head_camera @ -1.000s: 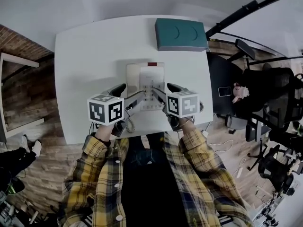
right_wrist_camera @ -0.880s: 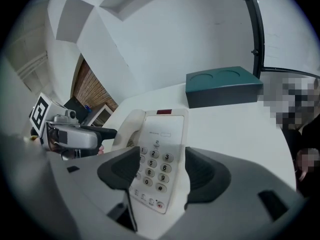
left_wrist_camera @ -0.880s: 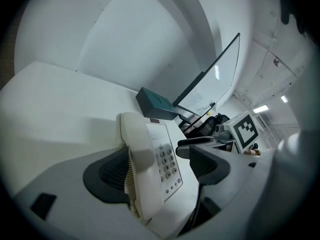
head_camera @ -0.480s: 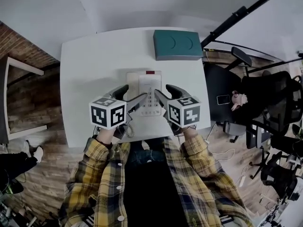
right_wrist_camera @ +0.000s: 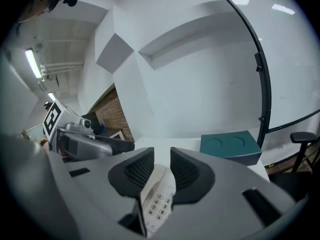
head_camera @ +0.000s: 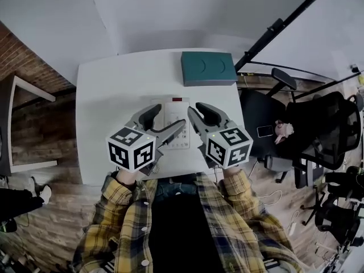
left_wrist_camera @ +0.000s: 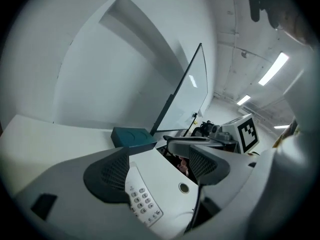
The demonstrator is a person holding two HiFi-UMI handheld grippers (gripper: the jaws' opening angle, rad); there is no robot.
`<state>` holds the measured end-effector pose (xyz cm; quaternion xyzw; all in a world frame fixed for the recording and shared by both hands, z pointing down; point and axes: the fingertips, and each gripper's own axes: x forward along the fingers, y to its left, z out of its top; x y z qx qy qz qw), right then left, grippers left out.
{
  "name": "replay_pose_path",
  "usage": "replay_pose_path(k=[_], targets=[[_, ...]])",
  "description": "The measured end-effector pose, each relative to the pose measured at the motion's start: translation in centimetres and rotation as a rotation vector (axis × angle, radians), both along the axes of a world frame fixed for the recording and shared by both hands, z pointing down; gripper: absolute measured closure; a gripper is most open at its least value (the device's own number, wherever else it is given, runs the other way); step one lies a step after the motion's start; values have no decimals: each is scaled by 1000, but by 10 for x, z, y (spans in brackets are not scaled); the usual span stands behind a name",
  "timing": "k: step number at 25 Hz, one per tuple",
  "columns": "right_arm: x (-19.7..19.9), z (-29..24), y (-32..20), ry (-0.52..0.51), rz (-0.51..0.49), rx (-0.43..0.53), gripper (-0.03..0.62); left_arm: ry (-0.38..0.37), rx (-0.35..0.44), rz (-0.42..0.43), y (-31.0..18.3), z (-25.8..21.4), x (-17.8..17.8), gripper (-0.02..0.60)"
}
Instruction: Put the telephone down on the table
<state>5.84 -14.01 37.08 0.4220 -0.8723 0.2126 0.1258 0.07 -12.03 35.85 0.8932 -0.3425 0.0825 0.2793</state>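
Observation:
The white telephone point(head_camera: 173, 125) lies flat on the white table point(head_camera: 108, 95), keypad up, its coiled cord at the near edge. My left gripper point(head_camera: 165, 120) hangs over its left part, jaws wide apart. In the left gripper view the telephone point(left_wrist_camera: 150, 194) shows between and below those jaws, and I see no pad pressing on it. My right gripper point(head_camera: 194, 108) is over the phone's right edge. Its jaws are closing to a narrow gap point(right_wrist_camera: 161, 159). The telephone point(right_wrist_camera: 157, 199) shows below that gap, and nothing is clamped between the pads.
A teal box point(head_camera: 207, 68) sits at the table's far right edge. Right of the table are black office chairs point(head_camera: 318, 124) and a seated person point(head_camera: 278, 131). A black pole point(head_camera: 284, 21) slants past the far right corner. My plaid-shirted body is at the near edge.
Both grippers have come up closer to the head camera, and the table looks smaller and farther. The right jaws have narrowed. The telephone stays on the table.

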Motion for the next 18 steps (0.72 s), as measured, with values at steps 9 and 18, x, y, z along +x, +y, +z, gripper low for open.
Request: replay_pose_path(k=[9,18], targets=[[-16,-60,1,-100,-66,175,513,98,170,-89,-2,-72,-6,275],[-33,-111,6,-107,-110,341,543,69,370,-161,1,-114,-19,522]])
